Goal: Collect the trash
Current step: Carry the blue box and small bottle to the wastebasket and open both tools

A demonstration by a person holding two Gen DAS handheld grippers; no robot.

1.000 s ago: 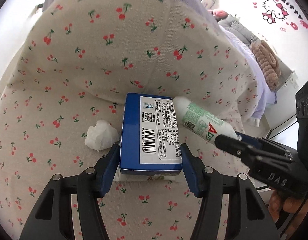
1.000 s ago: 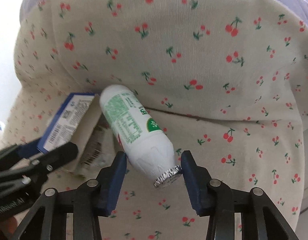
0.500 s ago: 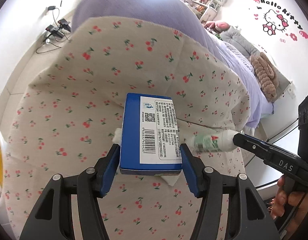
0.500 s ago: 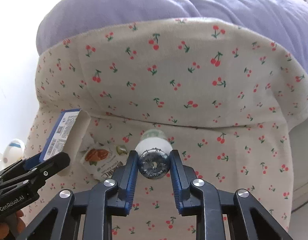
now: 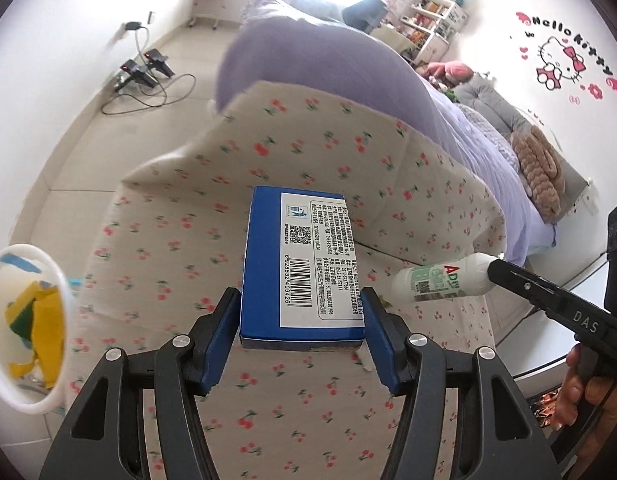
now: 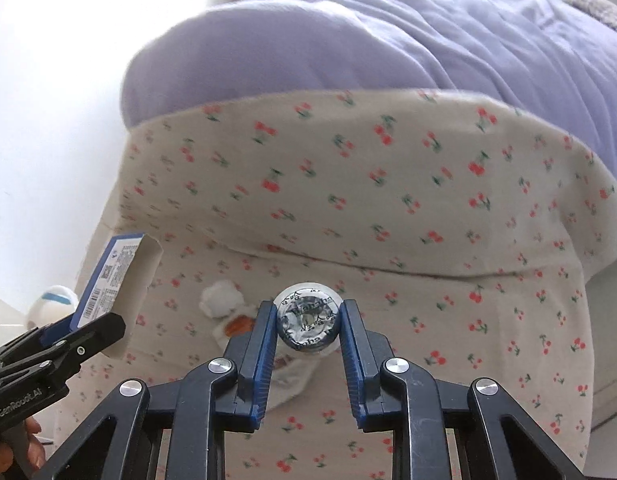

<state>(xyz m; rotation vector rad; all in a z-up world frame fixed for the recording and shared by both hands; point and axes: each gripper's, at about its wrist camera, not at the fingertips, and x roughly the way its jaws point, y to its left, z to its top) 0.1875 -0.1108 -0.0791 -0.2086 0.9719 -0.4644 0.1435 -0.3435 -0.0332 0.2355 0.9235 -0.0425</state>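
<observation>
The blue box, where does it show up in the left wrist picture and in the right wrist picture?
Left wrist: the blue box fills the centre, label up, clamped between the left gripper fingers.
Right wrist: it sits at the far left edge, seen from its open end, held by the left gripper.
Shared landmark: the cherry-print cloth lies behind the box in both views.

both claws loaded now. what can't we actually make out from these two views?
- Left wrist view: the bin is cut off by the left edge, so how full it is stays hidden.
- Left wrist view: the bed under the box is covered by it.
- Right wrist view: the bottle shows only its foil end; the body is hidden behind it.
- Right wrist view: the wrapper is blurred and partly behind the right claw; print unreadable.
</observation>
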